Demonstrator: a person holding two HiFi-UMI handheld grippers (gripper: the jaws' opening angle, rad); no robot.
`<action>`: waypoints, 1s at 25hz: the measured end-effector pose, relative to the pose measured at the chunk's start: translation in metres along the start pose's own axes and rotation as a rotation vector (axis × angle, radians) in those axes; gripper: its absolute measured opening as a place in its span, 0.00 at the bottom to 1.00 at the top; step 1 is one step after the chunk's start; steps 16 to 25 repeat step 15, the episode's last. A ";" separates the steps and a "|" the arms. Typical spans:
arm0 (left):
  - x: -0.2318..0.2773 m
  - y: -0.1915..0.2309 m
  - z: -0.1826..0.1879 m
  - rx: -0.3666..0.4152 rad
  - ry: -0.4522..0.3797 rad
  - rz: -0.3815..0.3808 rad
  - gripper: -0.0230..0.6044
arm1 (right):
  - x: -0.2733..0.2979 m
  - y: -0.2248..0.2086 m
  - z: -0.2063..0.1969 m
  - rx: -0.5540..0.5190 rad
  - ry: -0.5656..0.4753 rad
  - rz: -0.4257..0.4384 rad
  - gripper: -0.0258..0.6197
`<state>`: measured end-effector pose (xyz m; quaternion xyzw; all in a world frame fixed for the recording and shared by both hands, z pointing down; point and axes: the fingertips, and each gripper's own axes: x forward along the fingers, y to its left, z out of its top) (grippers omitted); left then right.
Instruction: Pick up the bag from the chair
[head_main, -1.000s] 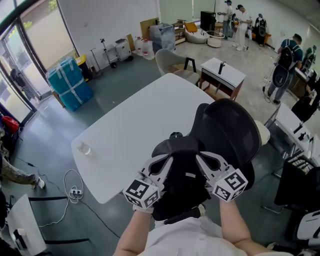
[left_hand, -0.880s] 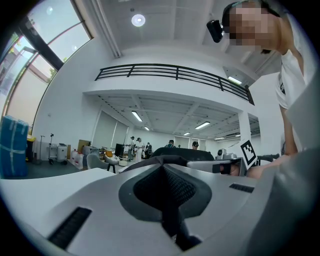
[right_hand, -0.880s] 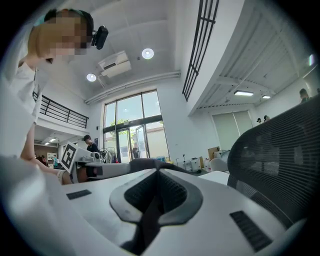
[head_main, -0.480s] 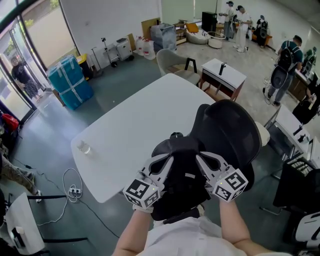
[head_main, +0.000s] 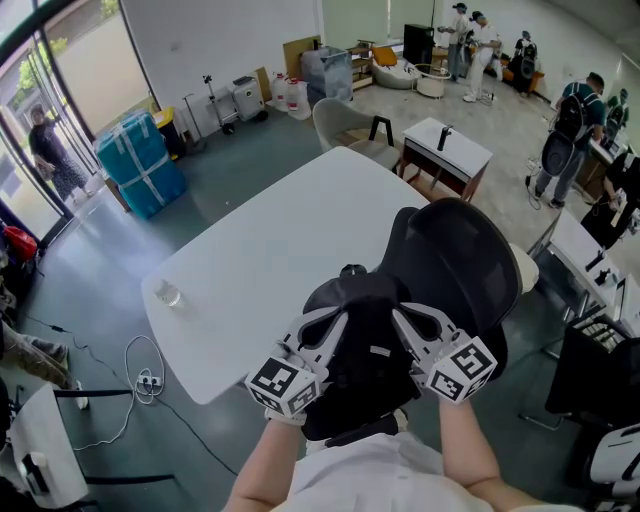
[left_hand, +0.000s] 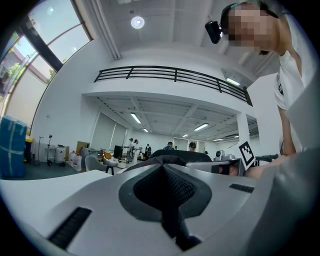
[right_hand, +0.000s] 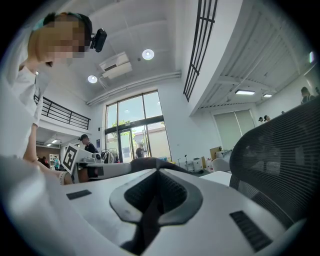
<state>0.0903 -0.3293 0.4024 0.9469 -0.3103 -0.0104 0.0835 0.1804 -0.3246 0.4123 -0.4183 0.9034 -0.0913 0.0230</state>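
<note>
The left tool (head_main: 334, 320) and the right tool (head_main: 401, 316) are both shut tight on the top of the black bag (head_main: 362, 345), one on each side so it will not tip, near the person and just in front of the chair (head_main: 462, 250) by the white table (head_main: 265, 250).

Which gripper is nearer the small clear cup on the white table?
Left. The left gripper, on the black bag, is right of the cup; the right gripper is farther right, beside the black chair.

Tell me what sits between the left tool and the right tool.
The black bag fills that stretch, resting on the chair. The head view shows it between the left tool and the right tool.
</note>
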 end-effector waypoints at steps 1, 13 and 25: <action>0.000 -0.001 0.001 0.000 -0.001 -0.001 0.08 | 0.000 0.001 0.001 -0.001 0.000 0.000 0.08; -0.002 -0.004 0.002 -0.001 -0.003 -0.009 0.08 | -0.001 0.004 0.002 -0.007 0.003 0.006 0.08; -0.002 -0.005 0.003 0.000 -0.003 -0.011 0.08 | -0.002 0.004 0.002 -0.007 0.004 0.007 0.08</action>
